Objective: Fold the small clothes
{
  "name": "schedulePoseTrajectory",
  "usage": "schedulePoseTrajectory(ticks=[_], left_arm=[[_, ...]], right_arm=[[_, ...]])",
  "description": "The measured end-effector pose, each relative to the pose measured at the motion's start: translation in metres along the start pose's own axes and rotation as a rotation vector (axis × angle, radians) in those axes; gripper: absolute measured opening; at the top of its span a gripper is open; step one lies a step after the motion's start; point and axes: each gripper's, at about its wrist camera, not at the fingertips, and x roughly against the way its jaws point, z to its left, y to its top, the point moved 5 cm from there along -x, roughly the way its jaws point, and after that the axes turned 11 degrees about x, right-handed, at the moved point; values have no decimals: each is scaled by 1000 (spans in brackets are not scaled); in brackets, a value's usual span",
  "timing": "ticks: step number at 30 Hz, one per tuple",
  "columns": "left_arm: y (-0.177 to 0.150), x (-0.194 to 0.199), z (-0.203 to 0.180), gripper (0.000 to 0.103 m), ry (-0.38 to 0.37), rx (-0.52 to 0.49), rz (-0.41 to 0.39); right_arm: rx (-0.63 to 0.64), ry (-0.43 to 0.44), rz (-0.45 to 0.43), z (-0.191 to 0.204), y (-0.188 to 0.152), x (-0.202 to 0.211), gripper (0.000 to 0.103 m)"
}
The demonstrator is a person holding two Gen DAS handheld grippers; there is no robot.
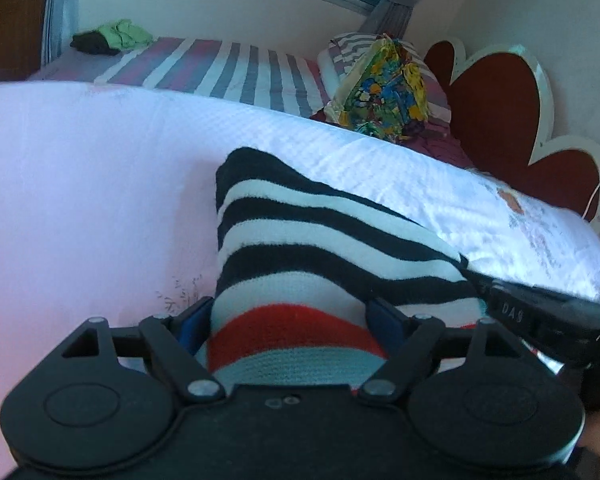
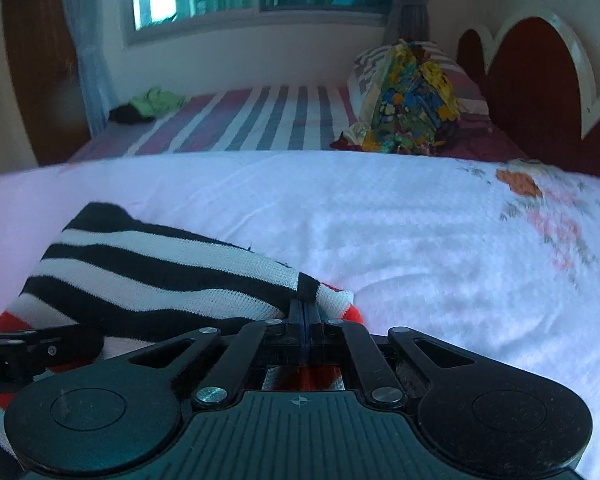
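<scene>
While the striped garment (image 1: 320,248) lies bunched on the white bed cover (image 1: 80,168), near its front edge, the left gripper (image 1: 290,320) stands with its jaws wide apart on either side of the red and pale bands, the cloth filling the gap between the blue pads; whether they press on it cannot be told. Just beside it, the right gripper (image 2: 305,312) has its jaws together, pinching a black-and-white corner of the same garment. Farther back, a striped sheet (image 2: 268,120) carries a colourful bundle (image 2: 412,100) by the dark red headboard (image 2: 540,92).
</scene>
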Motion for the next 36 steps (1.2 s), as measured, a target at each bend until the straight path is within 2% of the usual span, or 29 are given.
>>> schedulePoseTrajectory(ticks=[1,4,9,13,16,17,19,21,23,30,36], left_arm=[[0,6,0,78,6,-4,-9],[-5,28,3,77,-20,7,-16],[-26,69,12,78,-58,-18,-41],[-38,81,11,78,-73,-20,-41],[-44,76,9,81,-56,-39,-38],[-45,71,11,82,-60,-27,-24],[-45,67,13,83,-55,-22,-20],[-46,67,8,84,-30,-63,-36],[-46,67,7,86,-15,-70,-39],[-48,80,3,83,9,-89,-50],[-55,91,-3,82,-2,-128,-39]], right_arm=[[-15,18,-9,0,2,7,3],[-97,117,-67,-2,3,48,3],[-17,165,-111,26,-14,107,3],[-16,207,-83,48,-36,120,3],[16,148,-15,50,-56,107,3],[1,152,-8,47,-62,102,3],[5,149,-15,45,-64,98,2],[32,126,-21,49,-63,95,2],[6,128,-15,48,-63,95,3],[-87,148,-27,39,-65,135,3],[-126,117,-21,37,-78,155,3]])
